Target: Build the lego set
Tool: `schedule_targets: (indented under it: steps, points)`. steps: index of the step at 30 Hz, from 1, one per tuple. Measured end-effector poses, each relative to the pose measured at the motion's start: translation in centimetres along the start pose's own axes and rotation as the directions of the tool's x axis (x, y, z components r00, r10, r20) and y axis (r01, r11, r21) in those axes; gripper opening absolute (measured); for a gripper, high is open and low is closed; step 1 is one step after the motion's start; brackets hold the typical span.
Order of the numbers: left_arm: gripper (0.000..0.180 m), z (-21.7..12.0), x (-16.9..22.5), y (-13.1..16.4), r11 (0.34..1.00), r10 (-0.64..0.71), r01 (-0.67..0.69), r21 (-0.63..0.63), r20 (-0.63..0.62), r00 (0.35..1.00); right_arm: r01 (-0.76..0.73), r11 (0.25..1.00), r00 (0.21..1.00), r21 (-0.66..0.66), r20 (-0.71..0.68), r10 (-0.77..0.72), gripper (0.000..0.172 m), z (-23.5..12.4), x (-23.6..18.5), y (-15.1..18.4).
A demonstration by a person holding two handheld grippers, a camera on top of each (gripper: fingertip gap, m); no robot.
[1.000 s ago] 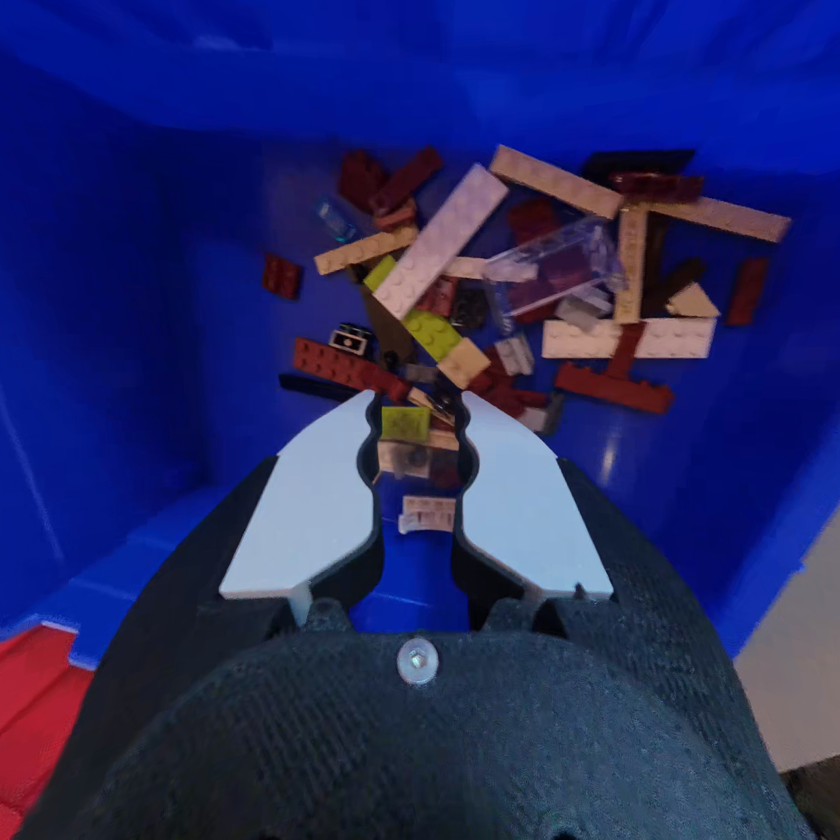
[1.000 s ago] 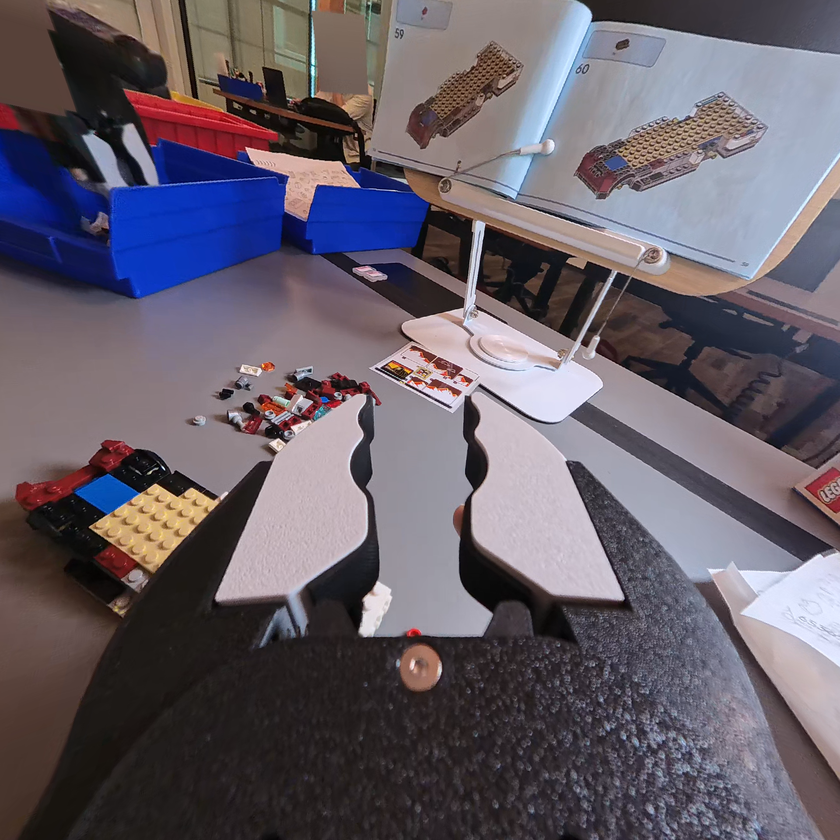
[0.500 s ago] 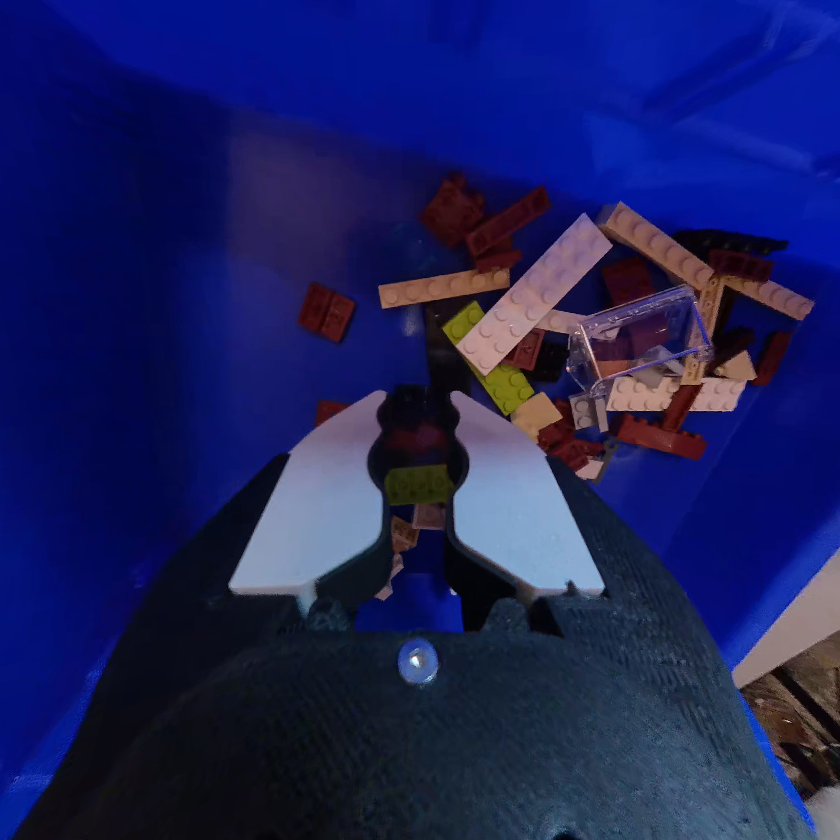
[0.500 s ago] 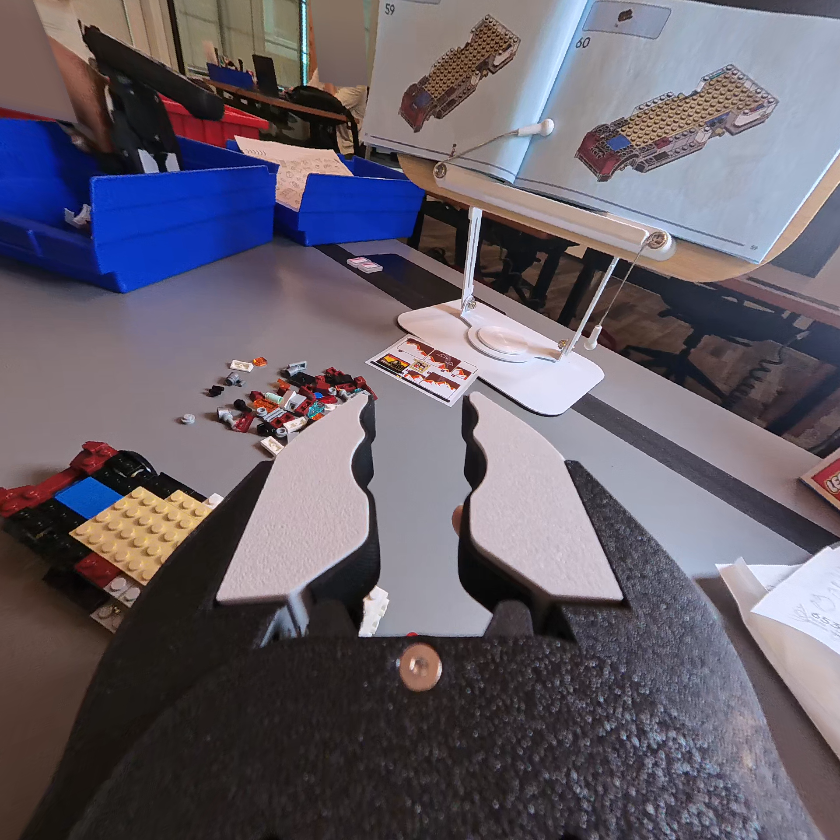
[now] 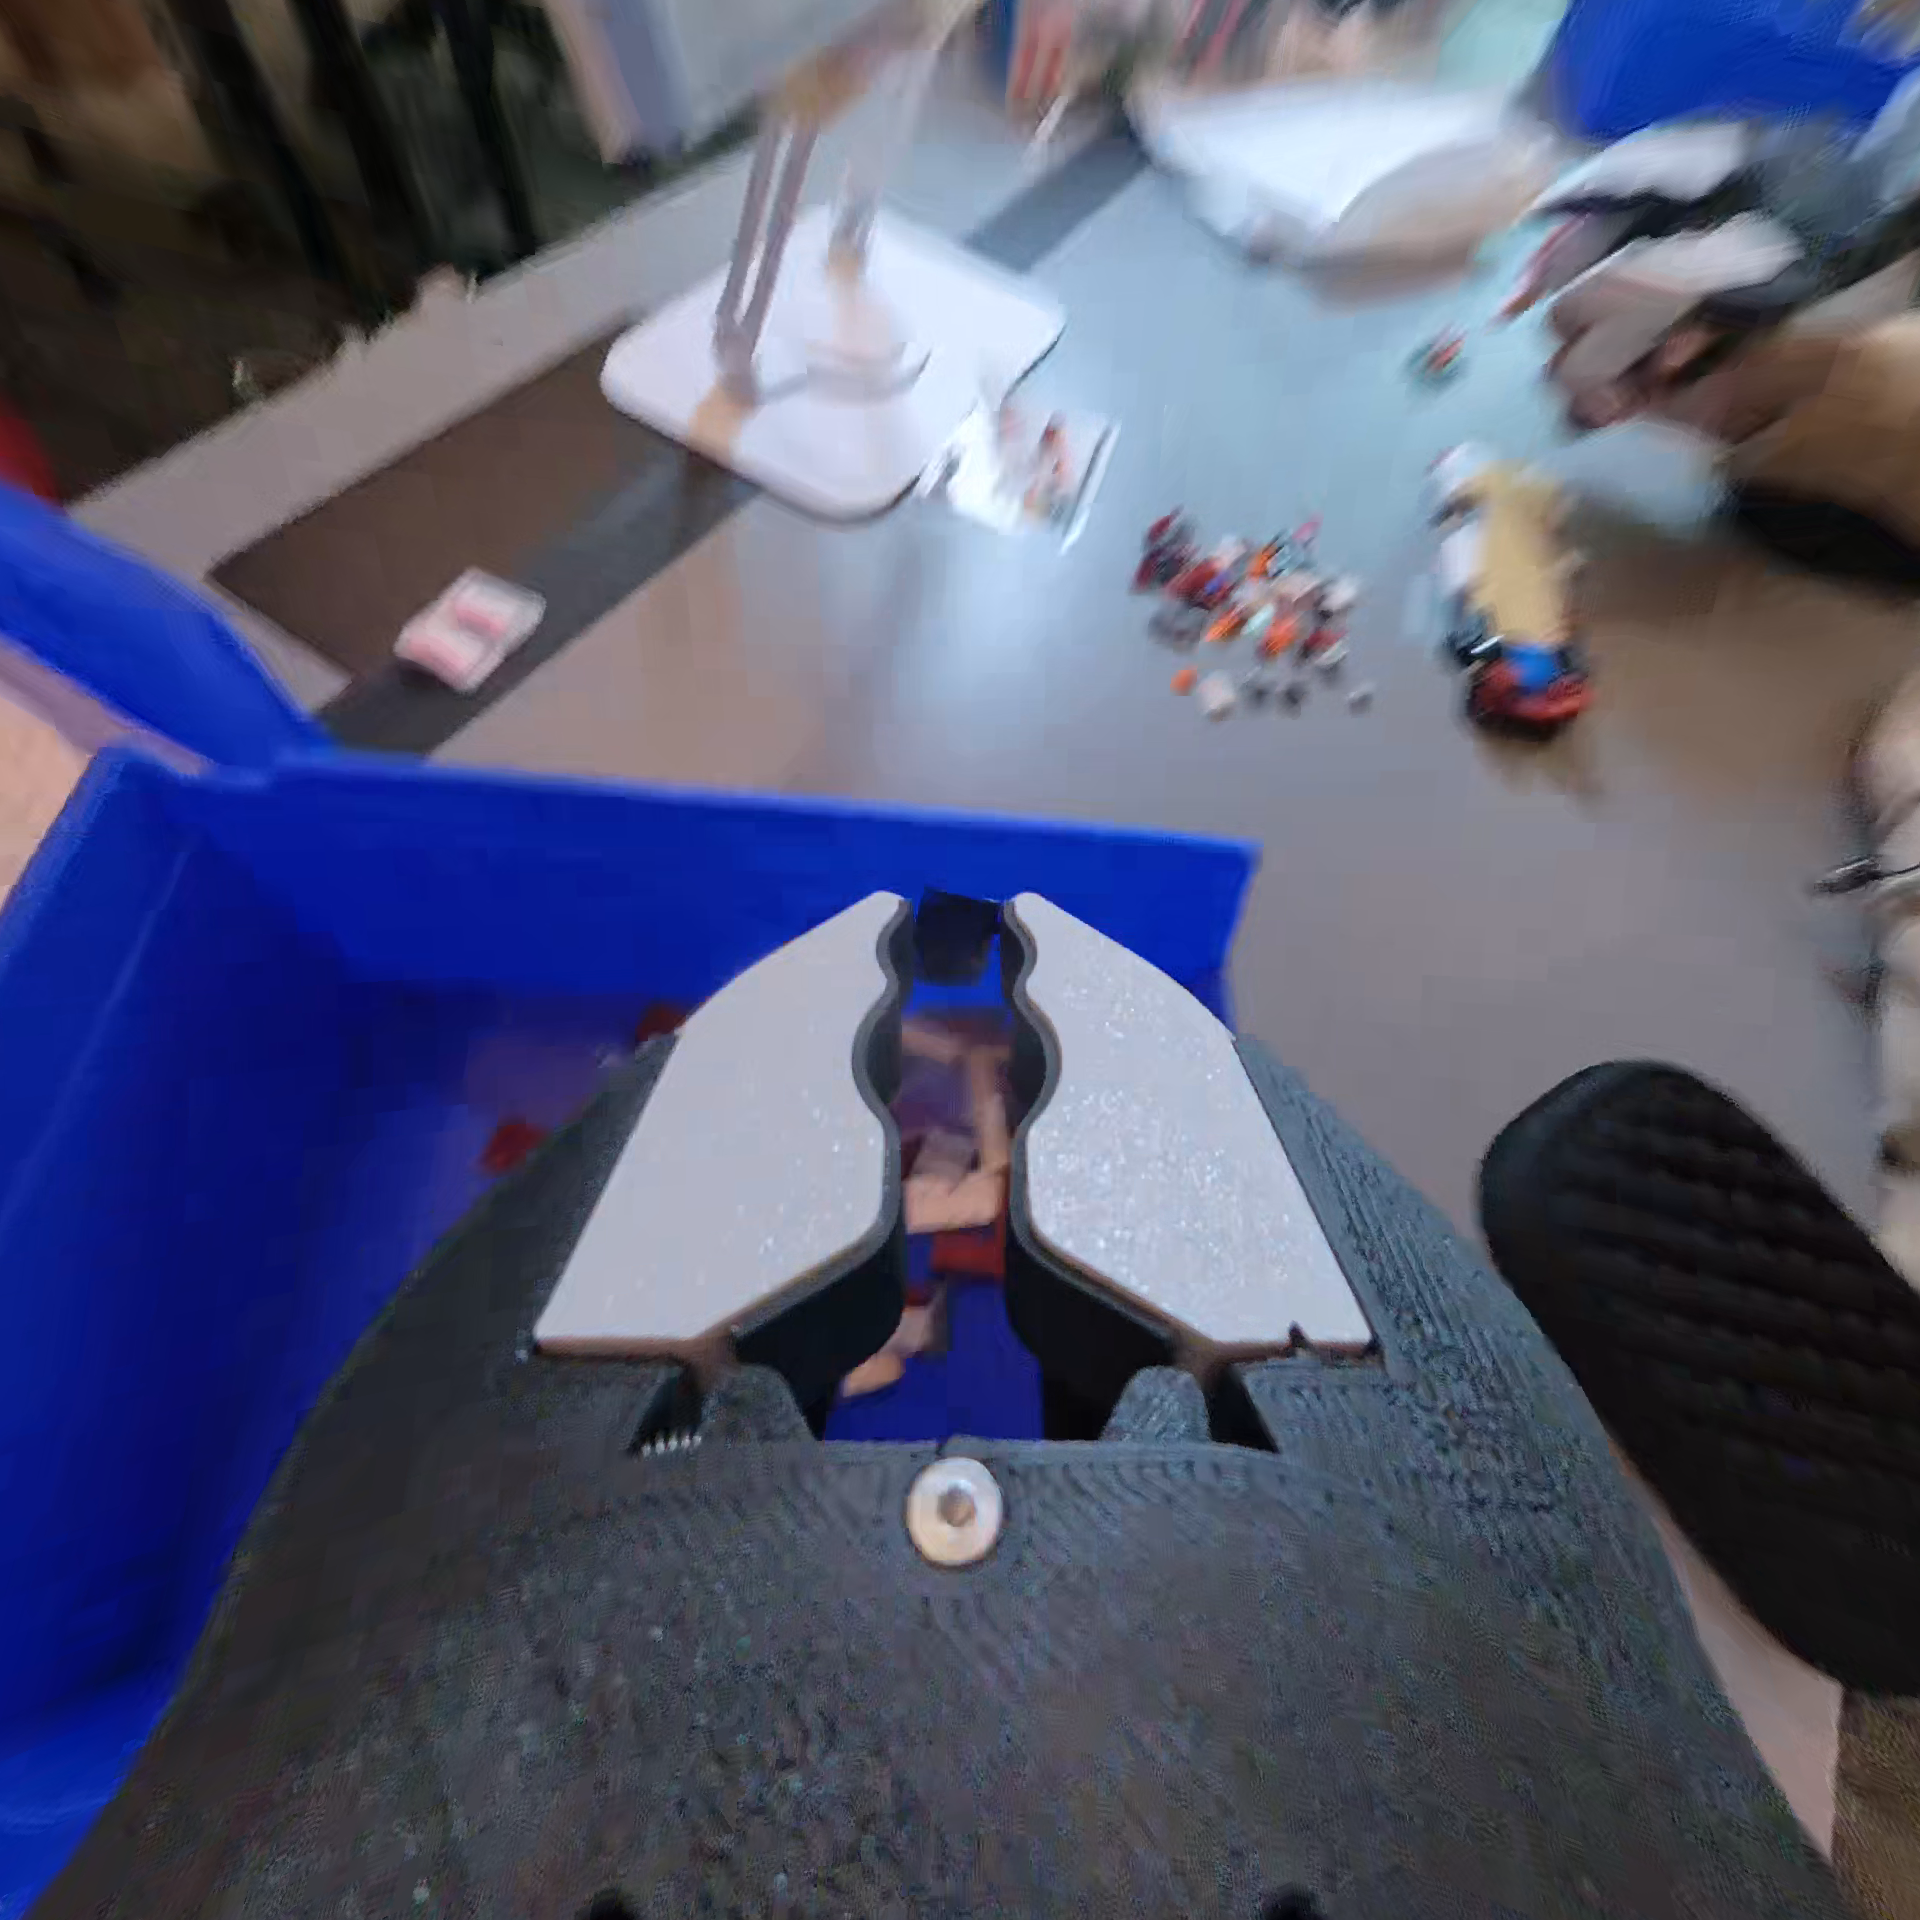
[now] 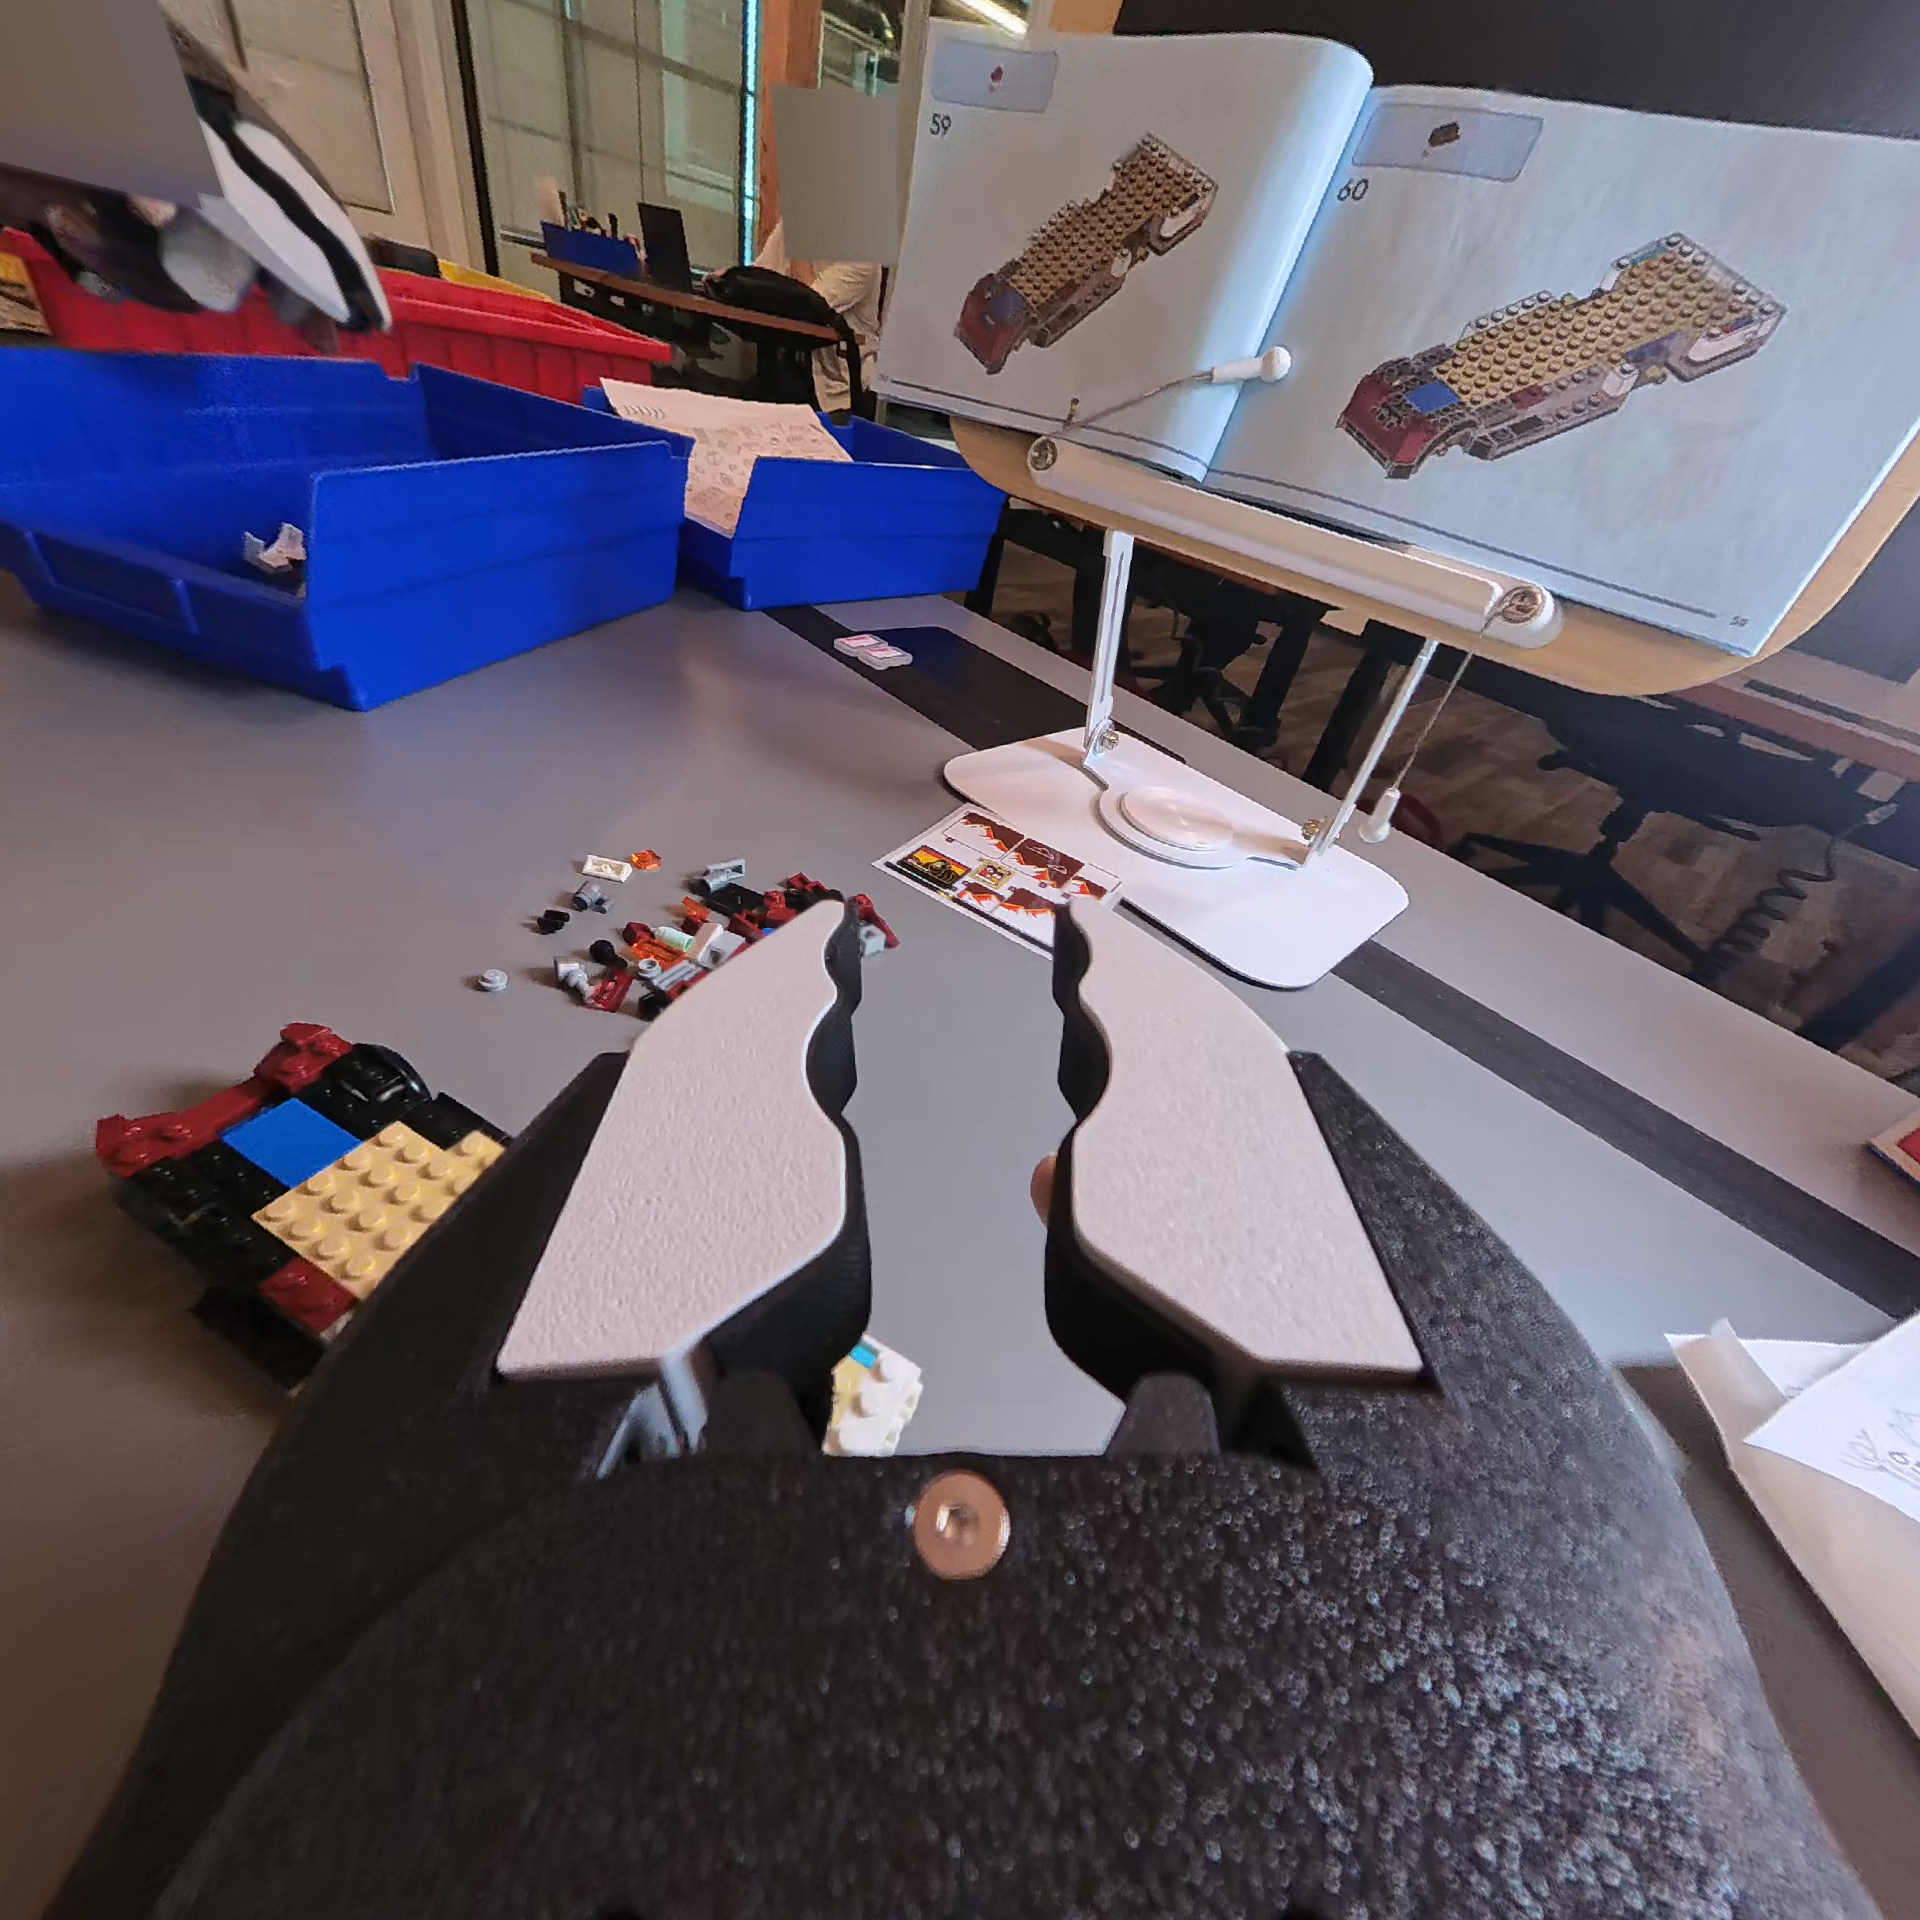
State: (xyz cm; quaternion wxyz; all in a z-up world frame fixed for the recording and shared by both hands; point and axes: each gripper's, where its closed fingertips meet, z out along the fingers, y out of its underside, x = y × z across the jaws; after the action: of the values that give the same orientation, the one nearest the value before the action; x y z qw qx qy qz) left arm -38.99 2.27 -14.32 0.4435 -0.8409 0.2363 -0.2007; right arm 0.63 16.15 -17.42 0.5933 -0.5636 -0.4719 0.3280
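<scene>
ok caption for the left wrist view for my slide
Left claw pinching a small dark piece above the blue bin of loose bricks.

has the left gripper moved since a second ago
Yes. The left gripper has come up and back out of the blue bin; its tips now sit at the bin's front wall, with the grey table beyond.

Two blue bins [image 6: 499,561], one red bin [image 6: 520,343], one book stand [image 6: 1174,831], one sticker sheet [image 6: 997,873], two claws.
</scene>
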Motion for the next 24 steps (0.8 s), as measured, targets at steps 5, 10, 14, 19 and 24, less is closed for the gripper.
schedule_targets:
  steps: [5, 10, 14, 19, 24]
  points:
    - [0.015, -2.3, 10.2, -6.4, 0.857, 0.070, 0.079, 0.509, -0.267, 0.961, 0.047, 0.999, 0.998, 0.022, 0.041, -0.047, 0.035, 0.2, -1.5, -1.2]
    - [0.015, -2.8, 17.0, -9.4, 0.651, 0.143, 0.268, 0.710, -0.461, 0.876, 0.115, 0.990, 0.984, 0.085, 0.130, -0.126, 0.034, 1.2, -4.5, -4.2]
    - [0.015, -1.1, 19.4, -10.7, 0.609, 0.158, 0.358, 0.708, -0.550, 0.820, 0.154, 0.971, 0.962, 0.181, 0.197, -0.189, 0.034, 2.0, -7.3, -7.9]
    - [0.015, 3.3, 21.5, -12.0, 0.628, 0.092, 0.487, 0.608, -0.679, 0.729, 0.277, 0.913, 0.900, 0.300, 0.251, -0.356, 0.033, 2.9, -11.4, -12.1]
    - [0.015, 10.0, 24.6, -12.3, 0.705, -0.040, 0.565, 0.430, -0.770, 0.636, 0.530, 0.771, 0.744, 0.354, 0.243, -0.623, 0.034, 3.4, -14.7, -13.6]
